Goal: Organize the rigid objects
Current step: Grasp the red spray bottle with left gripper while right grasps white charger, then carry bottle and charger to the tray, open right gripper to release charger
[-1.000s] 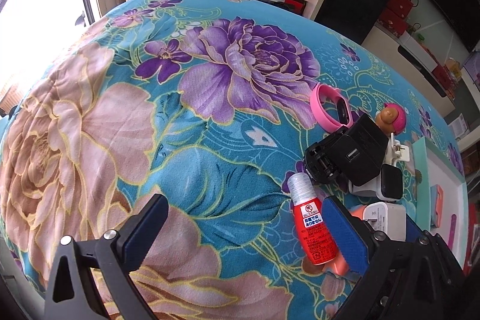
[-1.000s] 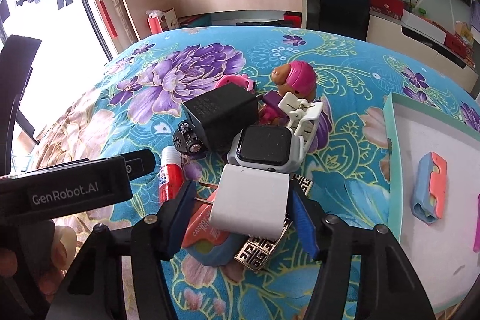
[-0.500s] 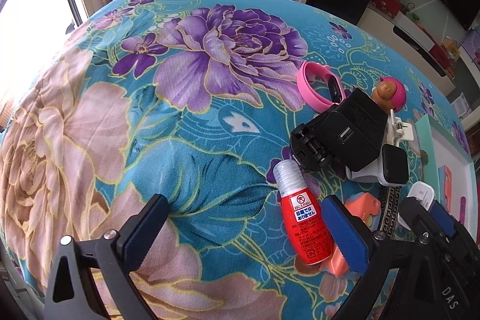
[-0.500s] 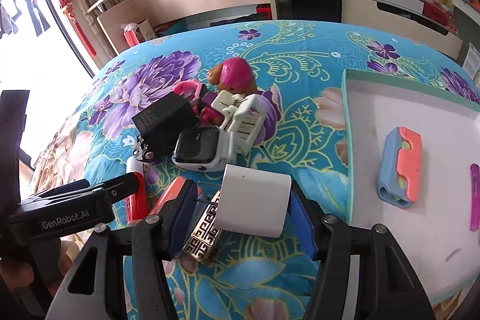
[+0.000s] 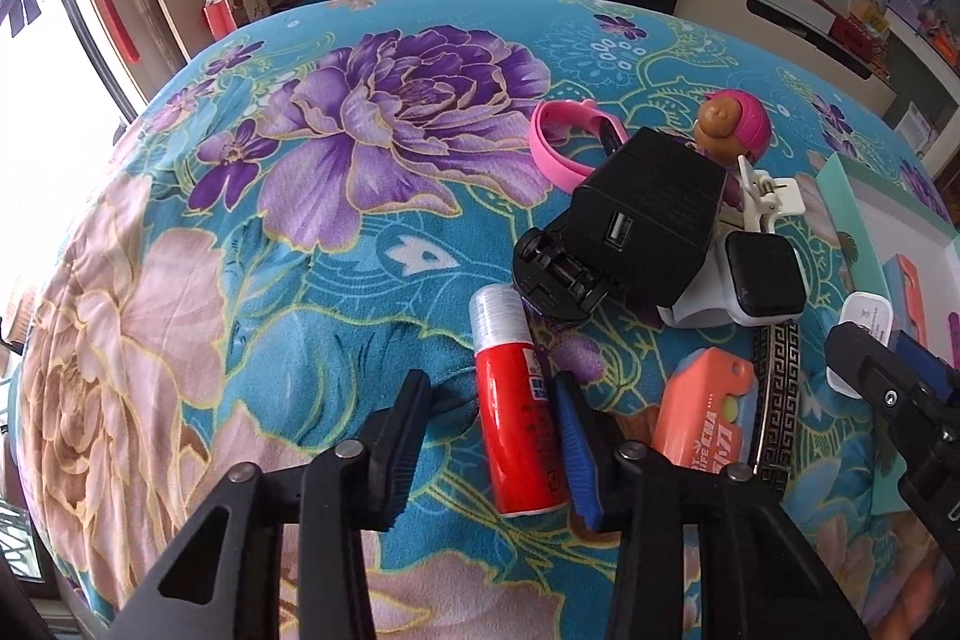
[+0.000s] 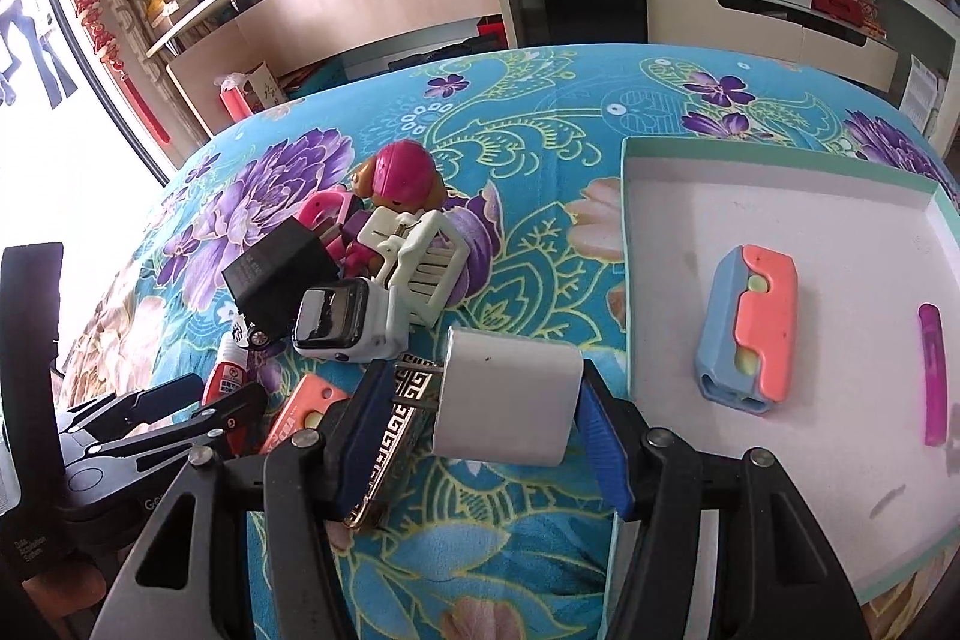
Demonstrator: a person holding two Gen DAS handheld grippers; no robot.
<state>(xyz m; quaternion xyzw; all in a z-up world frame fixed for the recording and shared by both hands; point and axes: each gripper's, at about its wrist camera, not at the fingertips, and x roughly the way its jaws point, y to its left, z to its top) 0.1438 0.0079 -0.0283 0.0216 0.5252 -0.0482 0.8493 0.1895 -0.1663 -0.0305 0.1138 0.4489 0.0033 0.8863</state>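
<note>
My right gripper (image 6: 480, 424) is shut on a white charger cube (image 6: 507, 397) and holds it above the cloth, just left of the white tray (image 6: 627, 244). My left gripper (image 5: 495, 436) has its jaws narrowed around a red glue bottle (image 5: 519, 424) lying on the cloth; the right pad touches it, a gap shows on the left. The pile holds a black adapter (image 5: 645, 220), a white smartwatch (image 5: 759, 277), a pink band (image 5: 555, 142), a pink-helmet toy (image 5: 735, 124), an orange cutter (image 5: 699, 415) and a patterned bar (image 5: 774, 388).
The tray holds a blue-and-orange cutter (image 6: 750, 328) and a purple stick (image 6: 933, 373). A white clip (image 6: 423, 265) leans on the pile. The floral cloth (image 5: 240, 280) is open to the left. Cabinets and shelves stand behind the table.
My left gripper has moved right onto the red bottle and its jaws have narrowed around it. My right gripper has carried the white charger up and right toward the tray.
</note>
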